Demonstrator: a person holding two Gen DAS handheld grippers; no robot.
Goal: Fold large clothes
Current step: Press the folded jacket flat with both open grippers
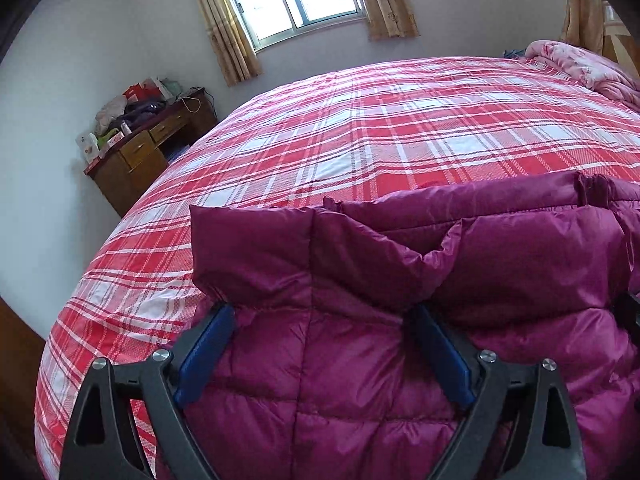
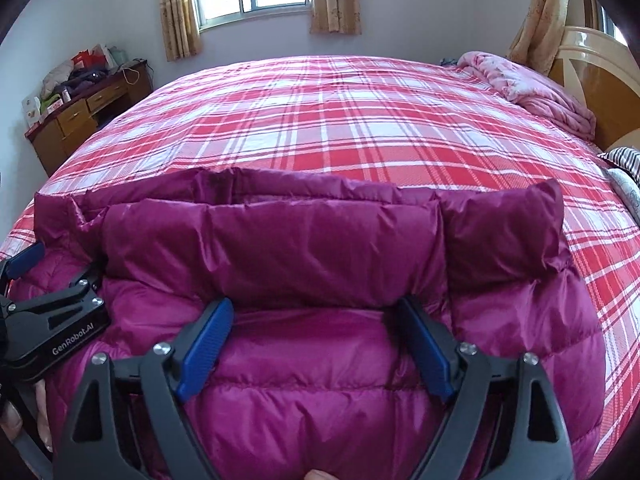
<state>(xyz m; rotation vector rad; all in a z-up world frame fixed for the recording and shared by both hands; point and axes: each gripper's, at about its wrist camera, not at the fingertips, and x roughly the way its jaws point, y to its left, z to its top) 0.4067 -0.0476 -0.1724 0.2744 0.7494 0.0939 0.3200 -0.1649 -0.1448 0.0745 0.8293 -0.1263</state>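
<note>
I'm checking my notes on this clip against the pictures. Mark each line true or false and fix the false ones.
1. The garment on the bed is a purple quilted jacket. True.
2. The bedspread is plain blue. False: it is red and white plaid.
3. The right hand-held gripper has its jaws wide apart. True: the blue pads stand either side of a folded band of jacket, not pinching it.
4. The left hand-held gripper hangs over bare bedspread. False: it is over the jacket, jaws apart.
5. A wooden desk piled with things stands left of the bed. True.
6. The curtains are drawn shut across the window. False: they hang open at its sides.
</note>
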